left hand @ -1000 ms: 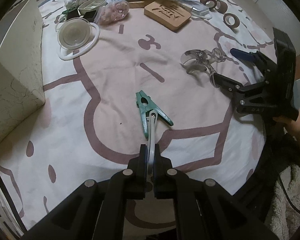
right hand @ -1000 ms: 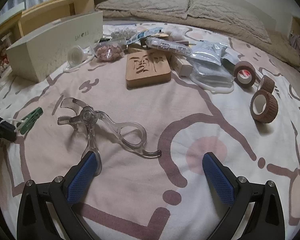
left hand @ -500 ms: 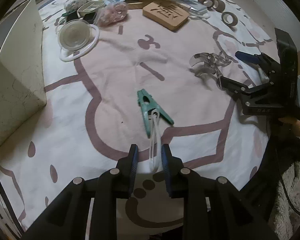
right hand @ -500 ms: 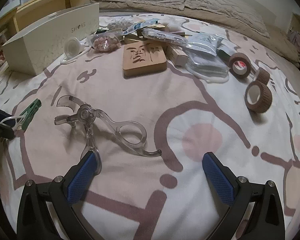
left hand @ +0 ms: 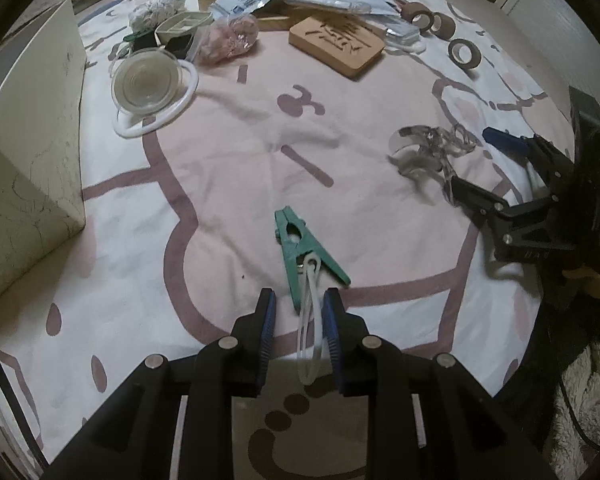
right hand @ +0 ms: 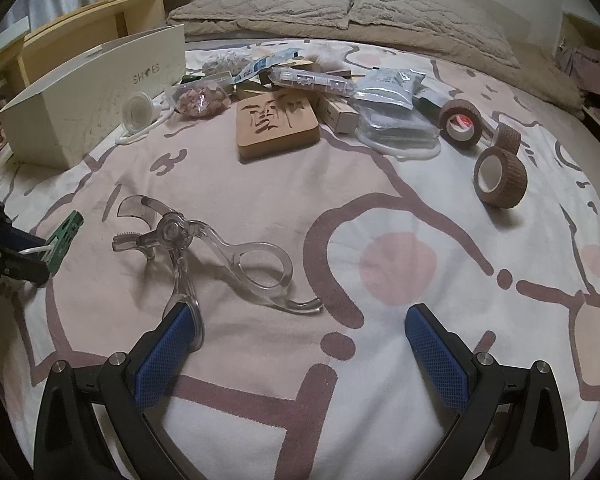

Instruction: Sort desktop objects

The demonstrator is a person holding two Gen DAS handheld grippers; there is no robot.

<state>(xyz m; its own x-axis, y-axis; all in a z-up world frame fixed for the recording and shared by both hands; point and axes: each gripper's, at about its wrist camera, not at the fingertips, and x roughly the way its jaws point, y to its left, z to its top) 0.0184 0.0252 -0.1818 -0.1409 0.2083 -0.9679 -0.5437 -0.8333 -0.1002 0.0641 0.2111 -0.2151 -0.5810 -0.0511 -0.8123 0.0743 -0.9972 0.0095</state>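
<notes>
Left wrist view: the left claw (left hand: 298, 322) stands partly open, pads not pressing the white loop (left hand: 310, 320) between them. The green clip (left hand: 300, 248) lies on the bed (left hand: 228, 160) just ahead, long axis pointing away. The right claw (right hand: 300, 352) is wide open, empty, beside the clear tool (right hand: 204, 248).

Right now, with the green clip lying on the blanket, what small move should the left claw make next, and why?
Probably lift the left claw straight up and away. Its jaws stand apart, and the white loop of the green clip lies loose between them, so the clip seems released.
</notes>
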